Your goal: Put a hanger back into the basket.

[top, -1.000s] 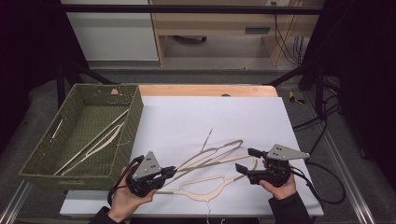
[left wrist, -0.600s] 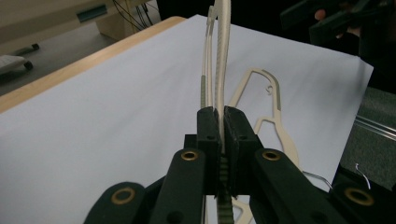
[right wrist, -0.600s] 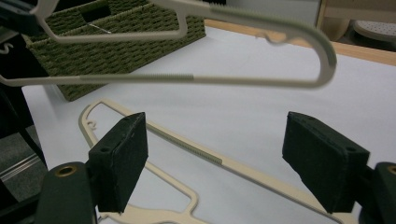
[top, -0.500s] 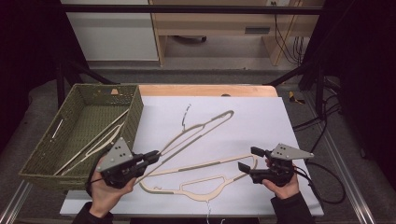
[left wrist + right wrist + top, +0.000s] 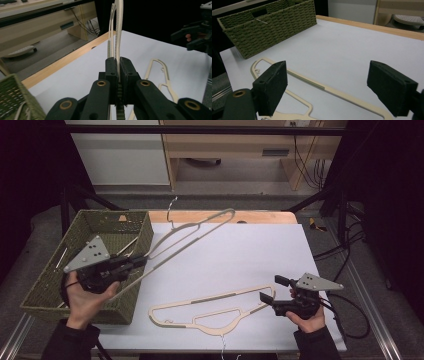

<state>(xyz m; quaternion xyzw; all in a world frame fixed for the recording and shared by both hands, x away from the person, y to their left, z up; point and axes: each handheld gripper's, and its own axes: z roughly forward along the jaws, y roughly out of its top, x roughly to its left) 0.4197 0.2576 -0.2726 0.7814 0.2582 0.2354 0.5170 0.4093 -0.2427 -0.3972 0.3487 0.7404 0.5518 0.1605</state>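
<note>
A white-topped table (image 5: 240, 250) with a pale wooden strip along its far edge stands on a grey floor (image 5: 235, 187). Behind it, at the upper middle of the frame, sits a light wooden bench or desk (image 5: 240, 142) — black cables (image 5: 300, 155) hang beside its right leg. A white cabinet (image 5: 117, 152) fills the upper left. Both sides fall into darkness, perhaps black curtains. More cables (image 5: 345, 250) trail at the right.
</note>
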